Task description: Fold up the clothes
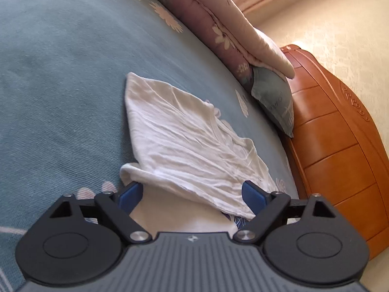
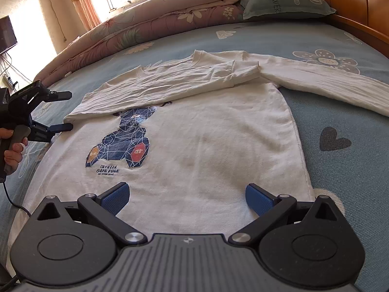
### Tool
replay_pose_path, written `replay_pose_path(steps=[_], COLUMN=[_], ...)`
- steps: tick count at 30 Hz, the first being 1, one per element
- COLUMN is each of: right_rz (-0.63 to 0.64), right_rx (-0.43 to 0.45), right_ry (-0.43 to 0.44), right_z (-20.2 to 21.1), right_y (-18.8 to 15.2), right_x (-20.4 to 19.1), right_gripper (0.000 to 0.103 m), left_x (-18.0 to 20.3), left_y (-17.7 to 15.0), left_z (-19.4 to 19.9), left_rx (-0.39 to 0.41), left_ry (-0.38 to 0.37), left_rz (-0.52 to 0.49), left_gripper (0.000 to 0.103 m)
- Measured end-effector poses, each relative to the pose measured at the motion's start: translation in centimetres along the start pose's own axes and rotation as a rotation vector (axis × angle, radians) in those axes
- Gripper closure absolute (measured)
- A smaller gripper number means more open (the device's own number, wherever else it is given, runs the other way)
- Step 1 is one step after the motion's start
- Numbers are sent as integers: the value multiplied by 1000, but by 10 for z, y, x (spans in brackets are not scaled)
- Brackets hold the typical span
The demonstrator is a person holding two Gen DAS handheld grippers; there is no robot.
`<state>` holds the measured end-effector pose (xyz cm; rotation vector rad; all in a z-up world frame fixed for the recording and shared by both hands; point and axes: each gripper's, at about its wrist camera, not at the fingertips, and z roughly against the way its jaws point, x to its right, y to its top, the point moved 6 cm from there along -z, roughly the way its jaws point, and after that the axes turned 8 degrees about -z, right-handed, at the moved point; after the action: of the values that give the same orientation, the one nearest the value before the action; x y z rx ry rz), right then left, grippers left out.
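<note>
A white sweatshirt [image 2: 206, 146] lies on the bed [image 2: 340, 112], one sleeve [image 2: 170, 82] folded across. The left gripper [image 1: 192, 192] has wide jaws around the fold, not pinching. The right gripper [image 2: 187, 194] hovers, jaws wide and empty.

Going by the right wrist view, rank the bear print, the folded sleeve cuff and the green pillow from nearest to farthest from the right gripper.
From the right gripper:
1. Bear print, ahead and left on the shirt's chest.
2. Folded sleeve cuff, farther up, laid across the shoulders.
3. Green pillow, far right, by the headboard.

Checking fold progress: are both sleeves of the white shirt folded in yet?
No, only one. One sleeve lies folded across the shirt chest; the other sleeve stretches out on the bedsheet.
</note>
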<state>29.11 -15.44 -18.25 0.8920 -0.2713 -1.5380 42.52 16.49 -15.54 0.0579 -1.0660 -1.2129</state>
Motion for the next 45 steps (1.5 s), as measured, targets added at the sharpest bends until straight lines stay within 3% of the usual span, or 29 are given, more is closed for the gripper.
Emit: replay_pose_path(steps=[2, 6, 10, 12, 15, 19, 22, 26, 31, 35, 42, 45], right_rz=[-14, -19, -2, 3, 4, 5, 23, 43, 76, 127, 158, 163], right_rx=[1, 3, 1, 1, 0, -1, -3, -4, -8, -12, -8, -8], right_ry=[7, 4, -6, -8, -5, -9, -20, -32, -45, -78, -109, -115], right_z=[0, 0, -1, -1, 0, -1, -1, -3, -5, -8, -10, -9], right_y=[1, 1, 0, 0, -1, -1, -2, -2, -4, -7, -10, -10], right_x=[1, 1, -1, -1, -1, -1, -3, -4, -6, -10, -13, -14], right_gripper=[0, 0, 0, 0, 0, 0, 0, 0, 0, 0, 0, 0], left_x=[2, 19, 25, 19, 19, 31, 37, 21, 18, 57, 160, 183], left_y=[4, 27, 25, 11, -4, 17, 41, 37, 35, 35, 28, 5], left_z=[13, 20, -12, -23, -12, -2, -17, -55, -48, -26, 33, 45], left_rx=[12, 85, 23, -26, -8, 24, 43, -29, -21, -45, -89, -151], left_ry=[19, -54, -35, 12, -4, -4, -27, 87, 159, 180, 178, 183], left_rz=[-9, -47, -76, -81, -103, -143, -152, -135, -164, -300, -547, -575], left_gripper=[11, 8, 8, 8, 9, 8, 8, 8, 8, 8, 5, 5])
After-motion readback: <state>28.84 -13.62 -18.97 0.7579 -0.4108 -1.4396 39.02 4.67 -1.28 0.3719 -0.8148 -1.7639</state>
